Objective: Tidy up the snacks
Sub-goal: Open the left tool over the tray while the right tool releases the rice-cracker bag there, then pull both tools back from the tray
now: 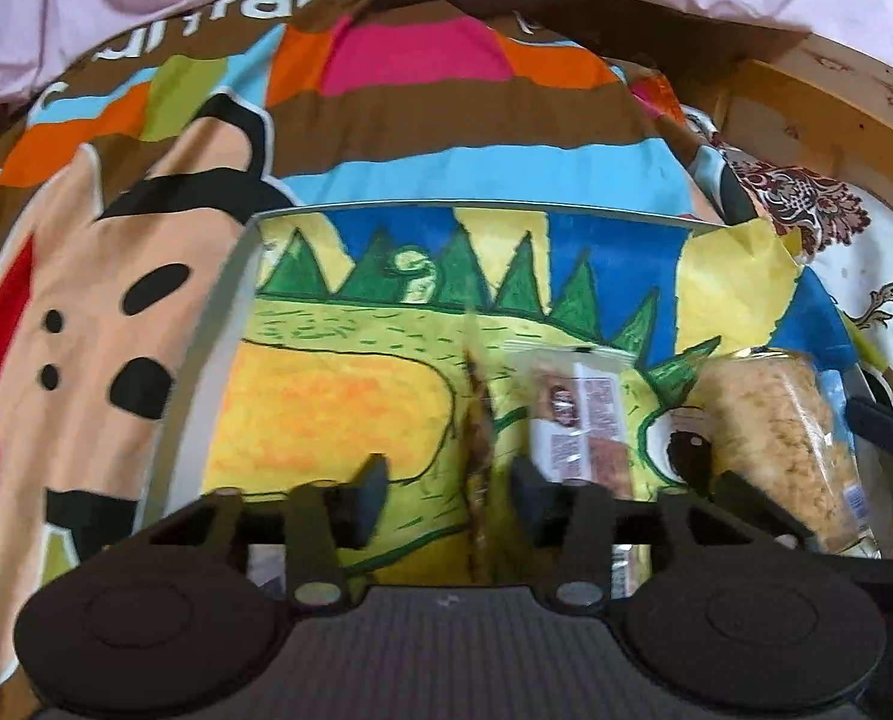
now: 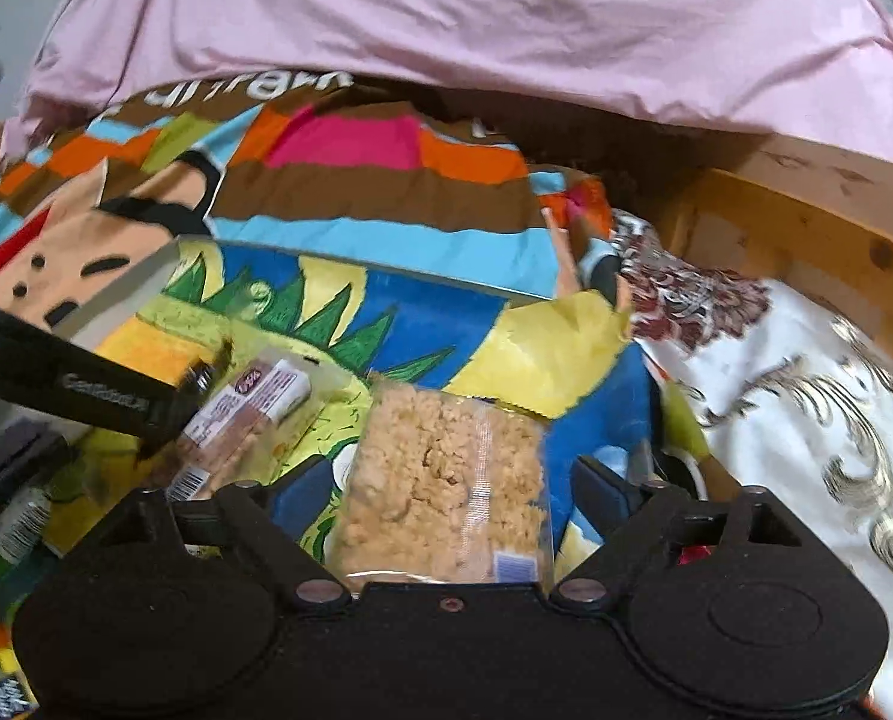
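Left wrist view shows the left hand-held gripper (image 1: 446,486) half open around a thin snack bar (image 1: 479,450) standing on edge in the tray (image 1: 230,300); it may tip over. The right hand-held gripper (image 2: 440,480) is wide around the crumbly snack bag (image 2: 446,480), not squeezing.

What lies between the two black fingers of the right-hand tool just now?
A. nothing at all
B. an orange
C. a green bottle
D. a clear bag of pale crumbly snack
D: in the right wrist view the clear bag of crumbly snack lies between the open fingers of the right gripper, on the dinosaur-painted tray; the pads do not press on it.
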`<state>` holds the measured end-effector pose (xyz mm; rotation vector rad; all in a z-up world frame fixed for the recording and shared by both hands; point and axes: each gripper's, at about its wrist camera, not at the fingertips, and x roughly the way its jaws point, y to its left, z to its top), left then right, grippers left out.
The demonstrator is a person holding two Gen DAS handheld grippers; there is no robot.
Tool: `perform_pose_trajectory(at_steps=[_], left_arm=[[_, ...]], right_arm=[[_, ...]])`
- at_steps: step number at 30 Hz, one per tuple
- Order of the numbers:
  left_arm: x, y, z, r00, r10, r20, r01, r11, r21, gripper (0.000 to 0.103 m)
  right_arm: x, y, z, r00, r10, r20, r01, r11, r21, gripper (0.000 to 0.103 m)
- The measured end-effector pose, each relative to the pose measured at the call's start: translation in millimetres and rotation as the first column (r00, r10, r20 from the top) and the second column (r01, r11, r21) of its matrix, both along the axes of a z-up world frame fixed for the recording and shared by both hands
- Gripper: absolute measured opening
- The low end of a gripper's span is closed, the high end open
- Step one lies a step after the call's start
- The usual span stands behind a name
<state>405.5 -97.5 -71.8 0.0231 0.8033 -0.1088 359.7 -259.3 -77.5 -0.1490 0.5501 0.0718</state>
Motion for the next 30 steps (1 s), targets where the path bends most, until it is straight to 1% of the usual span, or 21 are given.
perform_pose_trajectory(at_steps=[1, 2, 3, 5, 6, 8, 9, 11, 16, 19, 23, 26, 28, 30], left_arm=[[-3, 2, 3, 1.000, 0.007, 0.005, -0.007, 1.000, -0.001, 0.057], [-6, 4, 6, 1.000, 0.012, 0.011, -0.012, 1.000, -0.005, 0.064], [-10, 7, 9, 1.000, 0.018, 0.020, -0.018, 1.000, -0.010, 0.069], [-22, 13, 19, 0.997, 0.040, 0.061, -0.038, 0.999, -0.029, 0.082], [-29, 16, 24, 0.996, 0.047, 0.081, -0.044, 0.998, -0.040, 0.085], [-42, 19, 33, 0.993, 0.051, 0.108, -0.045, 0.997, -0.056, 0.090], [-50, 21, 39, 0.991, 0.051, 0.121, -0.044, 0.997, -0.061, 0.091], [-64, 22, 48, 0.988, 0.057, 0.145, -0.048, 0.997, -0.064, 0.097], [-106, 26, 73, 0.973, 0.067, 0.222, -0.051, 0.996, -0.076, 0.102], [-132, 32, 87, 0.962, 0.077, 0.263, -0.055, 0.994, -0.092, 0.102], [-169, 42, 102, 0.947, 0.088, 0.308, -0.054, 0.992, -0.117, 0.102], [-199, 53, 109, 0.935, 0.117, 0.335, -0.065, 0.985, -0.162, 0.102], [-216, 59, 113, 0.929, 0.128, 0.349, -0.069, 0.982, -0.175, 0.102], [-234, 63, 115, 0.922, 0.139, 0.361, -0.080, 0.982, -0.174, 0.102]], right_arm=[[-5, -3, 4, 1.000, -0.008, 0.005, 0.008, 1.000, 0.014, 0.092], [-9, -6, 7, 1.000, -0.018, 0.013, 0.018, 1.000, 0.023, 0.092], [-14, -9, 12, 0.999, -0.030, 0.026, 0.029, 0.999, 0.033, 0.093], [-24, -16, 24, 0.997, -0.049, 0.055, 0.046, 0.997, 0.061, 0.098], [-29, -20, 29, 0.996, -0.059, 0.071, 0.053, 0.995, 0.079, 0.101], [-43, -28, 43, 0.991, -0.076, 0.109, 0.064, 0.991, 0.116, 0.102], [-48, -30, 49, 0.989, -0.077, 0.126, 0.062, 0.990, 0.124, 0.102], [-62, -33, 61, 0.983, -0.075, 0.169, 0.054, 0.991, 0.124, 0.102], [-101, -37, 87, 0.966, -0.076, 0.249, 0.041, 0.989, 0.142, 0.102], [-128, -36, 98, 0.957, -0.073, 0.282, 0.032, 0.988, 0.149, 0.102], [-167, -34, 108, 0.949, -0.082, 0.306, 0.024, 0.982, 0.187, 0.102], [-197, -32, 113, 0.946, -0.089, 0.312, 0.020, 0.975, 0.219, 0.102], [-216, -28, 115, 0.944, -0.084, 0.319, 0.012, 0.975, 0.221, 0.102], [-235, -23, 116, 0.943, -0.074, 0.326, 0.002, 0.976, 0.216, 0.102]])
